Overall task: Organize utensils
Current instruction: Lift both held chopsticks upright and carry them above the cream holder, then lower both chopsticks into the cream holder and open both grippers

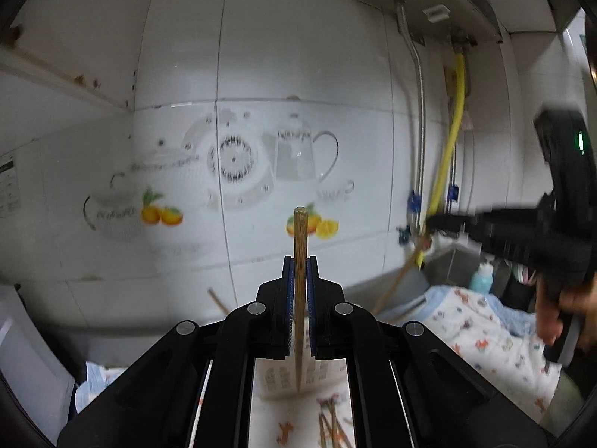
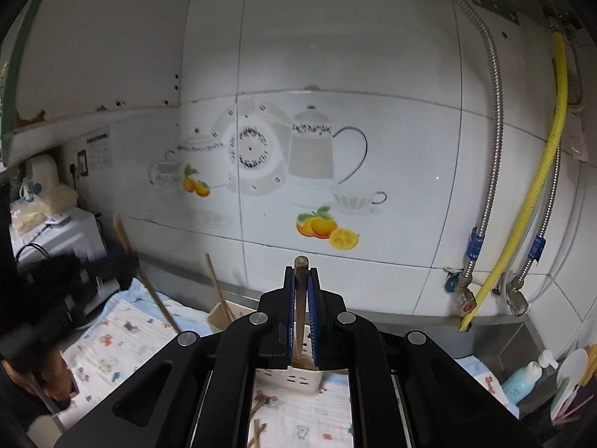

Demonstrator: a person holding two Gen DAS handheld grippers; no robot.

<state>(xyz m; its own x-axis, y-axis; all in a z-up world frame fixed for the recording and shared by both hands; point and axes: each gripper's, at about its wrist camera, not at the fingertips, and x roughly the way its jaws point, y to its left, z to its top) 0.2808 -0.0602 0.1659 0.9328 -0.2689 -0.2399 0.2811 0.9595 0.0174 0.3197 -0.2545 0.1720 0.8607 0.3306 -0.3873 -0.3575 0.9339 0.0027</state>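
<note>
Left wrist view: the left gripper (image 1: 299,261) is clamped tight on a chopstick (image 1: 300,246) that stands upright at 12 o'clock, a hold that likely suits dropping it end-first into a holder. At 3 o'clock the right gripper (image 1: 444,220) carries another chopstick (image 1: 401,276) slanting down. In the right wrist view, the right gripper's jaws pinch that stick just as tightly above a white slotted basket (image 2: 287,379), apparently the destination. Loose chopsticks (image 2: 257,429) lie on the printed cloth (image 2: 123,336) at 6 o'clock.
</note>
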